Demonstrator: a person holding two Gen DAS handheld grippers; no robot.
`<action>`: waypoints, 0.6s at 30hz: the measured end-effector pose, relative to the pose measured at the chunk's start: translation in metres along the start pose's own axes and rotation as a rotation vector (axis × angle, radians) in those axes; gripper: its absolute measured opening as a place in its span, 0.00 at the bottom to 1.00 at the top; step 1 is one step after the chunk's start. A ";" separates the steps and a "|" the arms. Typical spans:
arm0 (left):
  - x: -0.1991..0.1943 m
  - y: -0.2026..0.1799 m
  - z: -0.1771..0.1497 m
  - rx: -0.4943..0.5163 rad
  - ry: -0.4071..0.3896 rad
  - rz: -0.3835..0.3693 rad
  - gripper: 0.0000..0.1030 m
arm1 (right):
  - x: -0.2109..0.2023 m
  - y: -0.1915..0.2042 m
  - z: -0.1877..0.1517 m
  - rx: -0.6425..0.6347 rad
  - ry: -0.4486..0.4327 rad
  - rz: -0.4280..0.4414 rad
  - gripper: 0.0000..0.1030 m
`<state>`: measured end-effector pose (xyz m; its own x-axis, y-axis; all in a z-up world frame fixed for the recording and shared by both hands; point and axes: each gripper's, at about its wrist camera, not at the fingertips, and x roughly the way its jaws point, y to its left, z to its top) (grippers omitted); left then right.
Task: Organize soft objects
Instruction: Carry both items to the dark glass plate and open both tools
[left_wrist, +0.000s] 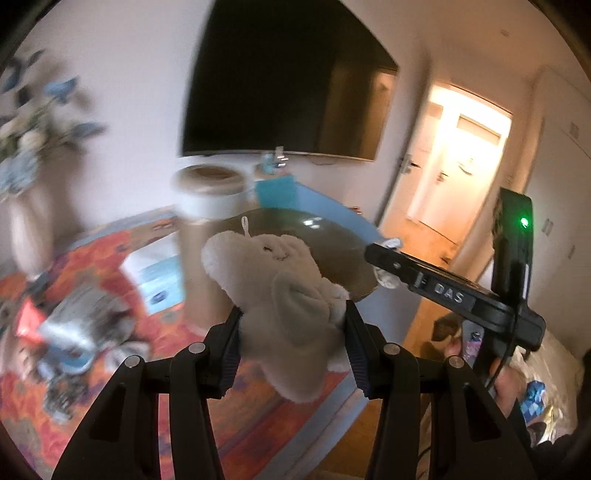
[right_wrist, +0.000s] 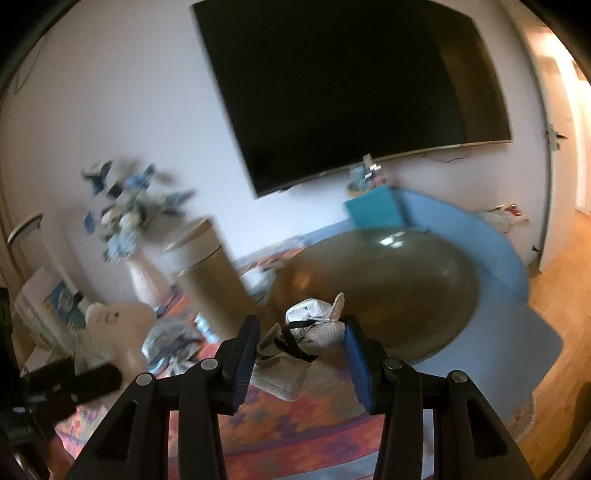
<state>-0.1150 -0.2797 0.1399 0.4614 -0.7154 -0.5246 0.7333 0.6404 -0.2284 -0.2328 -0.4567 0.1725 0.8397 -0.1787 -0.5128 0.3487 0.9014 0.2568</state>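
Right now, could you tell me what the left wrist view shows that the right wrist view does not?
Only the left view shows the left gripper shut on the plush, the lit doorway and the right gripper from the side. Only the right view shows the right gripper shut on a white cloth bundle close up. Both show the TV, bin, bowl, rug and flowers.

Fuzzy plush toy (left_wrist: 280, 291) — glossy exercise ball (right_wrist: 388, 288), woven white cloth (right_wrist: 314, 328).
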 end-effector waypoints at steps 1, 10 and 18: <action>0.004 -0.006 0.004 0.009 -0.003 -0.016 0.45 | -0.001 -0.007 0.005 0.011 -0.006 -0.011 0.43; 0.076 -0.025 0.040 0.021 0.032 -0.063 0.45 | 0.026 -0.064 0.050 0.142 0.026 -0.081 0.43; 0.141 -0.028 0.047 0.057 0.097 0.061 0.65 | 0.088 -0.089 0.068 0.188 0.202 -0.121 0.65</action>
<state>-0.0469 -0.4120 0.1112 0.4576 -0.6431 -0.6140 0.7335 0.6633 -0.1480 -0.1616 -0.5794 0.1599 0.6942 -0.1807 -0.6968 0.5276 0.7863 0.3216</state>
